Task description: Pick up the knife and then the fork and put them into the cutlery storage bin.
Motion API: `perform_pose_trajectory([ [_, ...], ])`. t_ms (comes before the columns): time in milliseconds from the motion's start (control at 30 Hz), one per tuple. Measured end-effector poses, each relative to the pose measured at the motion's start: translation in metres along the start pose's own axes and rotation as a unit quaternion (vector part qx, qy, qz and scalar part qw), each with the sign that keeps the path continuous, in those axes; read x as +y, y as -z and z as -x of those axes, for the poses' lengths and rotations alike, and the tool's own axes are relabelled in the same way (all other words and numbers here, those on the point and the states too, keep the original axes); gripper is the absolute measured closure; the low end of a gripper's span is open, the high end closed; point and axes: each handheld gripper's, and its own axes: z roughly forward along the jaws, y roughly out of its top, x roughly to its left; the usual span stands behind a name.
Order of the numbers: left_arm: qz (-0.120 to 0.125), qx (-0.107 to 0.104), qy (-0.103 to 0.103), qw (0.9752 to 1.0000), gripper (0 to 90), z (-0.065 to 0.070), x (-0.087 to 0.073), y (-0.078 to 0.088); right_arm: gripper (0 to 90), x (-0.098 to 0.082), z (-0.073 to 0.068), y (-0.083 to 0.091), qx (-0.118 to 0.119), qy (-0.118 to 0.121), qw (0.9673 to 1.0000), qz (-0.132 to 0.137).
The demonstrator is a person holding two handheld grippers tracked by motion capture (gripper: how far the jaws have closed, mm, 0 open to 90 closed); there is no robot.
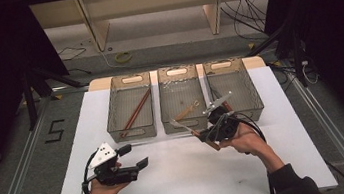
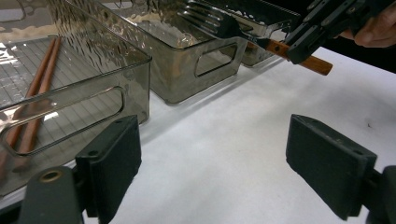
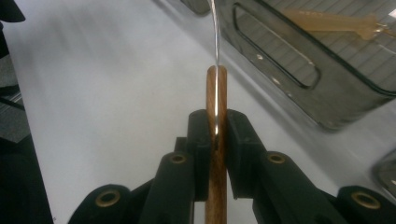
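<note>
A black figure 5 (image 1: 55,131) is marked on the floor left of the table (image 1: 170,178). The left gripper (image 1: 135,158) hangs over the white tabletop with its jaws wide apart and nothing between them. Beyond it stand three clear bins: the left bin (image 1: 133,131) holds chopsticks (image 1: 135,113), the middle bin (image 1: 184,123) a pale utensil (image 1: 187,110). The right gripper (image 1: 214,127) is clamped on the wooden handle of a fork (image 2: 224,24), pads (image 3: 201,140) pressing each side near mid-handle. The fork's long axis runs up and left from the jaws in the high view, tines over the middle bin's near rim, handle end sticking out behind the pads
</note>
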Motion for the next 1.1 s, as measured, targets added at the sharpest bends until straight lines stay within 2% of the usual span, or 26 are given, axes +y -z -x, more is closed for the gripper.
perform_pose_trajectory([
  [600,-0.001,0.001,0.000,1.0000,17.3,0.000,0.000,0.000,81.7,-0.007,0.027,0.024,-0.013,-0.041,0.9984,0.038],
  [1100,-0.001,0.000,0.001,1.0000,17.3,0.000,0.000,0.000,81.7,-0.011,0.041,0.036,-0.021,-0.063,0.9962,0.057],
])
